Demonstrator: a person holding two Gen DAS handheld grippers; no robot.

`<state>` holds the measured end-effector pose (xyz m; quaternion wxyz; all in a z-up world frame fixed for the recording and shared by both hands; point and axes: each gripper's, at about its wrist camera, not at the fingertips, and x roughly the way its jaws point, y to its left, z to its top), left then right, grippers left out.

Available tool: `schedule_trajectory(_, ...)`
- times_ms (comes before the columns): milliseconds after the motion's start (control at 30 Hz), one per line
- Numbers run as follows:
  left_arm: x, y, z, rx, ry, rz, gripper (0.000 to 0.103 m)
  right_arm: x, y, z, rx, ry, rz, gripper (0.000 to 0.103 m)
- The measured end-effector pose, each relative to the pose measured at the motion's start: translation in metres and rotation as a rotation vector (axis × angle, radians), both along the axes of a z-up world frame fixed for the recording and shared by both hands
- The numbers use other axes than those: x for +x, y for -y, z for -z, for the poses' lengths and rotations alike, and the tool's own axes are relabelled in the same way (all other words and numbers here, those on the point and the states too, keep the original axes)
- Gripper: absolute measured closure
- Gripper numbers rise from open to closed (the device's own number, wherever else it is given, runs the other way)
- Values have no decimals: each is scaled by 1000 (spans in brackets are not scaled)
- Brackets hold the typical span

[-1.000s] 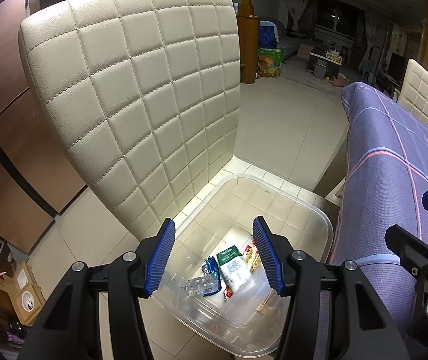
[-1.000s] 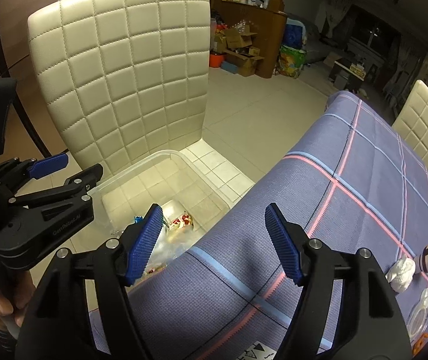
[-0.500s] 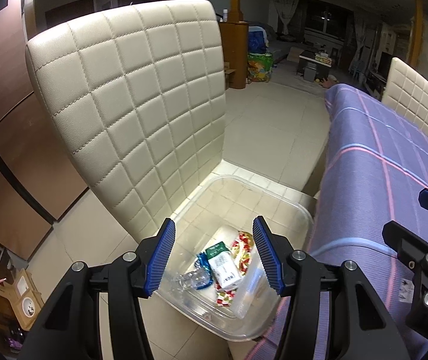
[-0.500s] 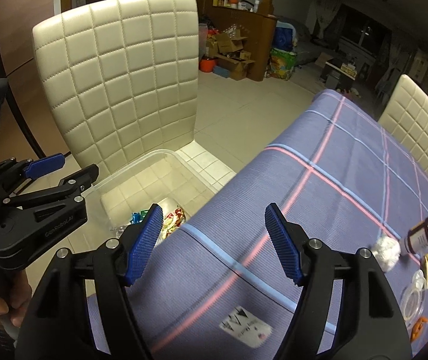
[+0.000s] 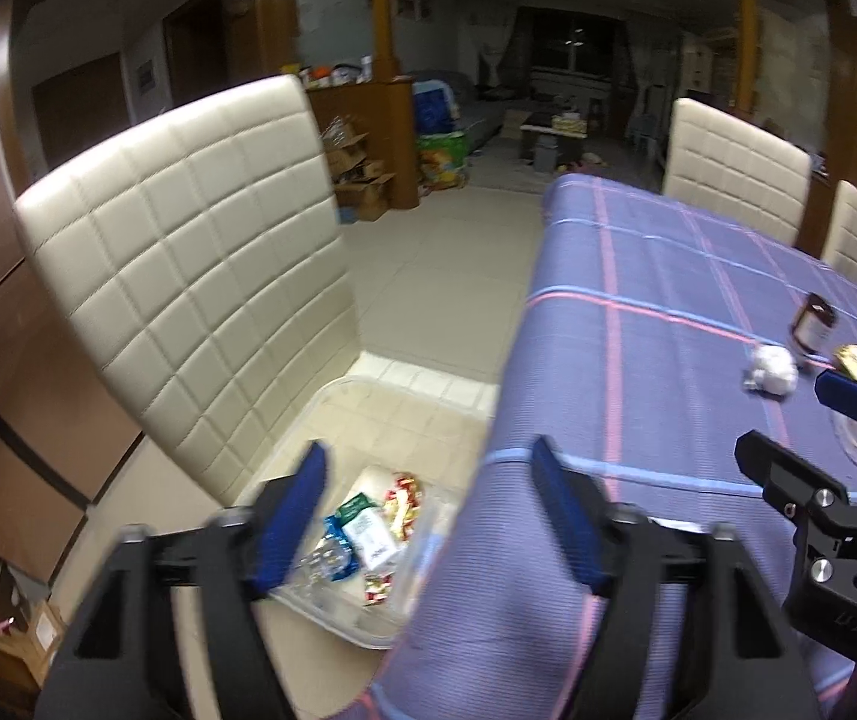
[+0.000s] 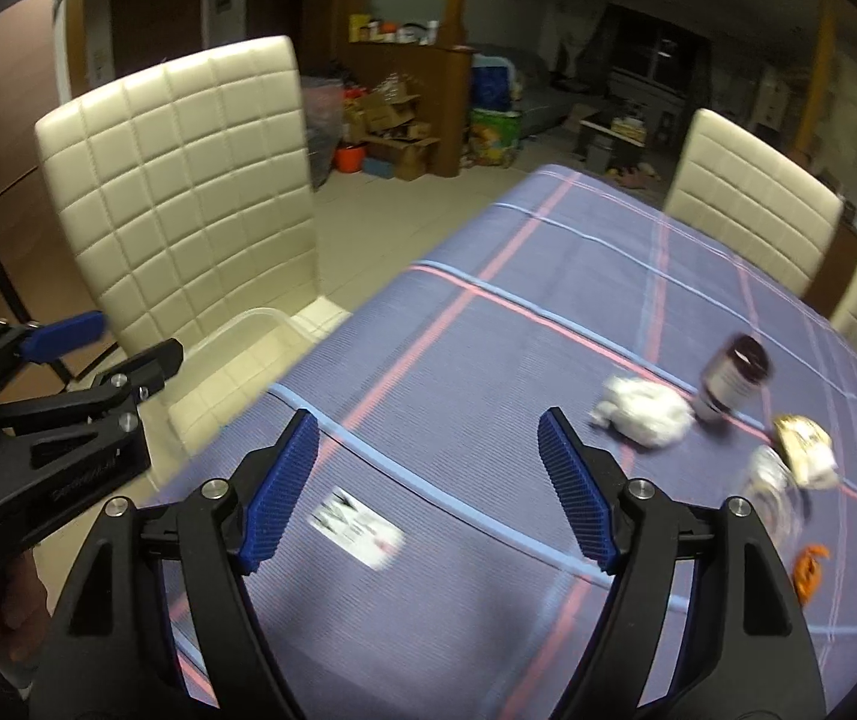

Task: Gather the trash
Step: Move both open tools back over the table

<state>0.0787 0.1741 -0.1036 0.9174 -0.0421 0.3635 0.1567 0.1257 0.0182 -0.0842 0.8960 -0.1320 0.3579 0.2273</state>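
Both my grippers, left (image 5: 428,510) and right (image 6: 428,486), are wide apart and hold nothing. They have swung away from the bin (image 5: 368,630) (wrappers inside) toward the table (image 6: 488,360). Farther right wait the white wad (image 6: 641,411) and brown bottle (image 6: 731,378). More trash comes next.
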Motion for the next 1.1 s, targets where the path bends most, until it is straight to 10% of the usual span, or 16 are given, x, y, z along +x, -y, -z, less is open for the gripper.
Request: schedule_trajectory(1100,130,200,28,80,-125,473,23,89,215,54,41,-148,406,7)
